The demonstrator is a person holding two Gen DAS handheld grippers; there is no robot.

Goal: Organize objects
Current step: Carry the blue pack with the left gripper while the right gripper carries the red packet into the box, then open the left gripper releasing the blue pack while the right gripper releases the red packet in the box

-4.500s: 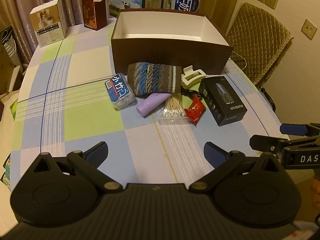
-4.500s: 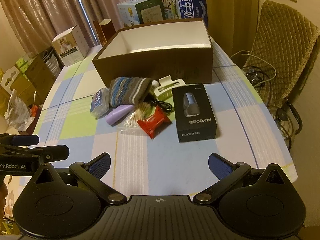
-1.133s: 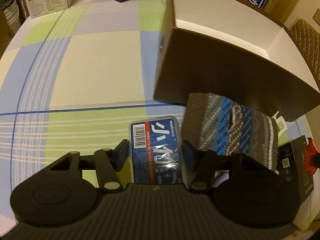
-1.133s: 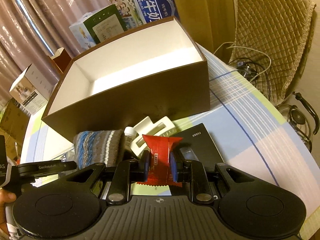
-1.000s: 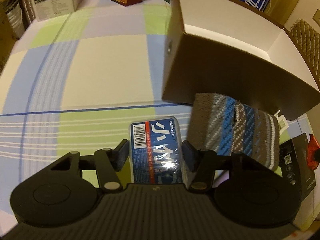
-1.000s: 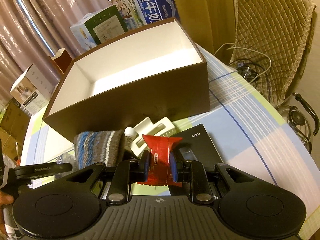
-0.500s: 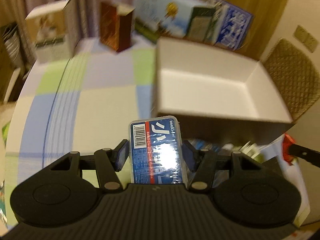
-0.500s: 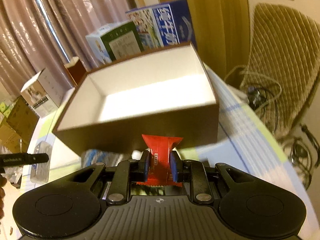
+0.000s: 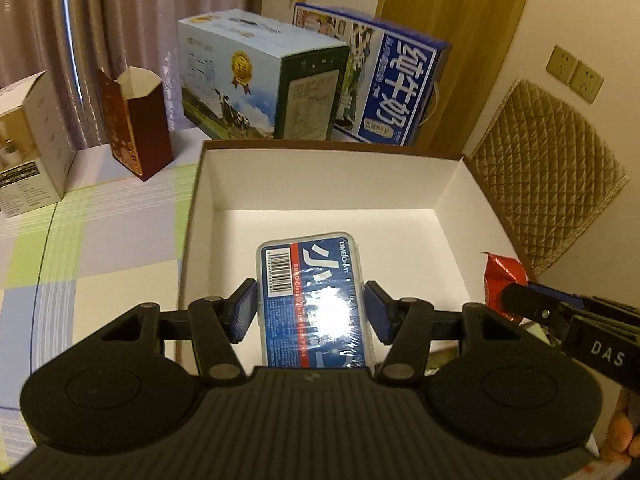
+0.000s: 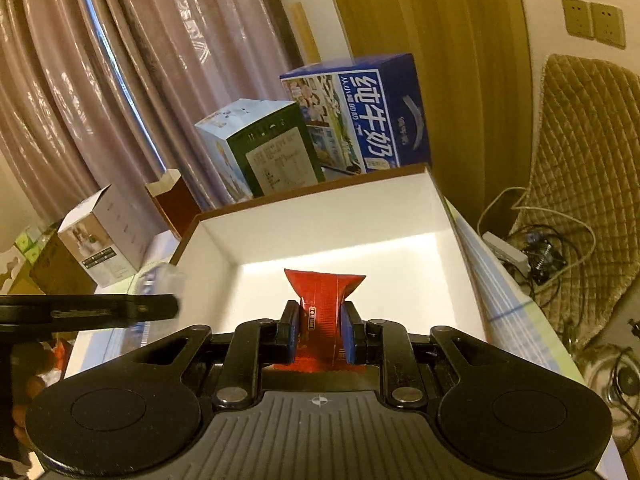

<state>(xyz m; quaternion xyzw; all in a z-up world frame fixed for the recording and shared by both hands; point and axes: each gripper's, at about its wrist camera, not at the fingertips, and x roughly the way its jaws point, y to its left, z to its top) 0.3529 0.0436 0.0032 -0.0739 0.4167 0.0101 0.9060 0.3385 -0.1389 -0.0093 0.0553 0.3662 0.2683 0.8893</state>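
My left gripper point(image 9: 310, 312) is shut on a blue dental floss pick box point(image 9: 312, 296) and holds it over the open brown storage box point(image 9: 320, 184), whose white inside shows nothing in it. My right gripper point(image 10: 320, 336) is shut on a red snack packet point(image 10: 322, 292) and holds it above the same box point(image 10: 320, 216) near its front wall. The packet also shows in the left wrist view point(image 9: 502, 276), at the box's right side, with the right gripper point(image 9: 532, 304) beside it. The left gripper shows in the right wrist view point(image 10: 120, 308) at the left.
Behind the box stand a blue milk carton point(image 9: 384, 92) and a light-blue and green carton point(image 9: 260, 80). A dark red paper box point(image 9: 134, 120) and a white box point(image 9: 28, 164) stand at the far left on the checked tablecloth point(image 9: 100, 248). A quilted chair point(image 9: 544, 172) is right.
Both grippers have lifted their objects off the table and moved forward over the open box. The pile of items on the table has dropped out of view.
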